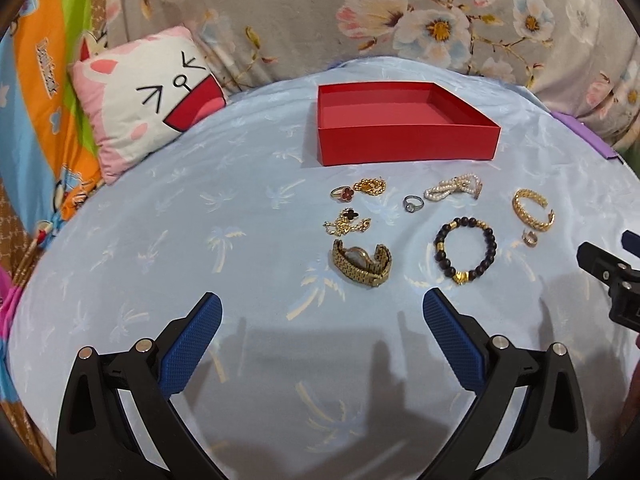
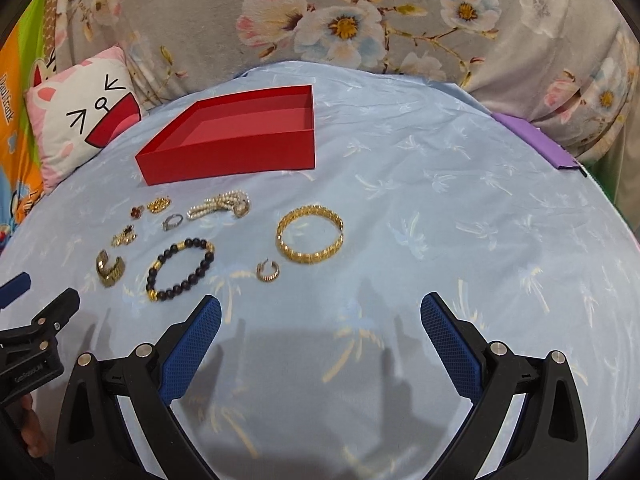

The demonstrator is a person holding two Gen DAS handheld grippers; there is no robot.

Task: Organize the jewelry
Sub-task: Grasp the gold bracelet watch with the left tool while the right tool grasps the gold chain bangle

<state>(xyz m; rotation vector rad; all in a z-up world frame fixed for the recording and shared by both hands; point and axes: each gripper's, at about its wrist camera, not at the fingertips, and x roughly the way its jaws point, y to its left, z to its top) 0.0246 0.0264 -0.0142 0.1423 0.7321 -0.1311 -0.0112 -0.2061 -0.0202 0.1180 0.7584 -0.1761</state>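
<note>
2 grippers are hovering over a blue sheet (image 1: 160, 240) with jewelry laid out and a red box (image 1: 404, 136) sitting open behind it. The left gripper (image 1: 322, 316) is holding its jaws wide with nothing between them; the right gripper (image 2: 320, 316) is doing likewise. Nearest the left gripper a gold watch (image 1: 362, 265) is lying on its side, with a bead bracelet (image 1: 465, 250) to its right. Behind the watch a gold chain (image 1: 346, 222) with a dark clover is resting, then a red clover ring (image 1: 342, 193) and a gold pendant (image 1: 372, 186) just beside it. A silver ring (image 1: 411, 203) is sitting near a pearl strand (image 1: 454, 189). Farthest right, a gold bangle (image 2: 310, 235) is lying flat, with a small gold hoop (image 2: 268, 271) close to it. All pieces are lying outside the box. A cat pillow (image 1: 148, 100) is leaning at the left against a floral cover (image 1: 360, 12), and a purple book (image 2: 536, 140) is lying at the sheet's right edge.
</note>
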